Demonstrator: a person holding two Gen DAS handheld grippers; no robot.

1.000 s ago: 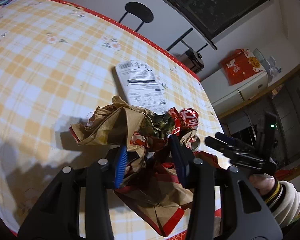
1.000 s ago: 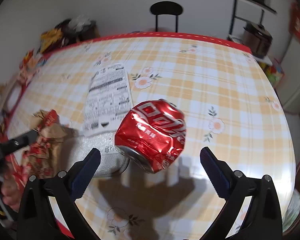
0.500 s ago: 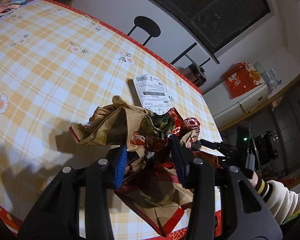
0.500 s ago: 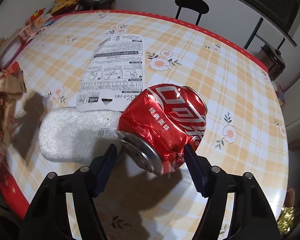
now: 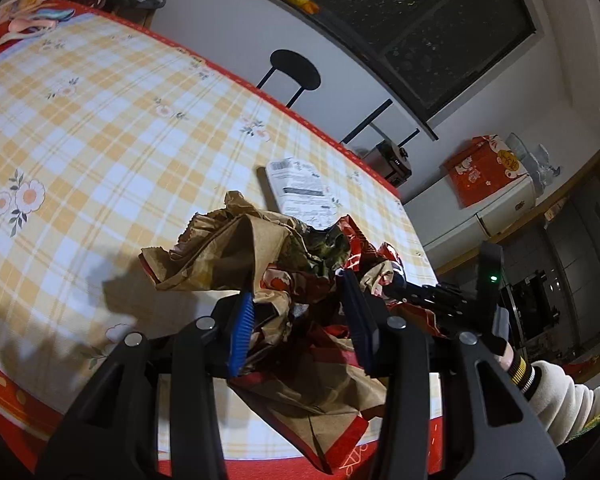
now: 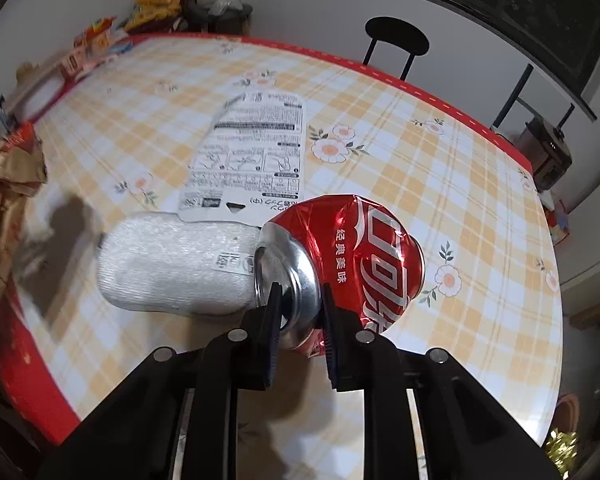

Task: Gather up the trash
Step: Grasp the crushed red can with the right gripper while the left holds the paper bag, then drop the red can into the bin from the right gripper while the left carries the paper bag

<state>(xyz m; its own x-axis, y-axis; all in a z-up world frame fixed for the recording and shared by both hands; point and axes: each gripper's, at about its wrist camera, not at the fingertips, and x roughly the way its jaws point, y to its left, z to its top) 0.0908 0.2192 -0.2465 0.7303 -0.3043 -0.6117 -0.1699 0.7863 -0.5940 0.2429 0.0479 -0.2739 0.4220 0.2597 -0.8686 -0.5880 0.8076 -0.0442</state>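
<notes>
A: So, what do we count between our fingers? The right gripper has its two fingers clamped on one crushed red can, pinching its silver end rim; the can's body lies ahead of the fingertips, on the desk.

B: And our left gripper is closed on one crumpled brown-and-red paper bag, which bulges out ahead of and below the two blue-padded fingers.

A: Just left of the right fingers, touching the can, we see one white padded pouch. Beyond it lies one printed white card, flat, its near edge over the pouch.

B: From the left wrist view we find that card past the bag, ahead of the fingers. To their right we see one sleeve.

A: One black stool stands beyond the desk's far edge.
</notes>
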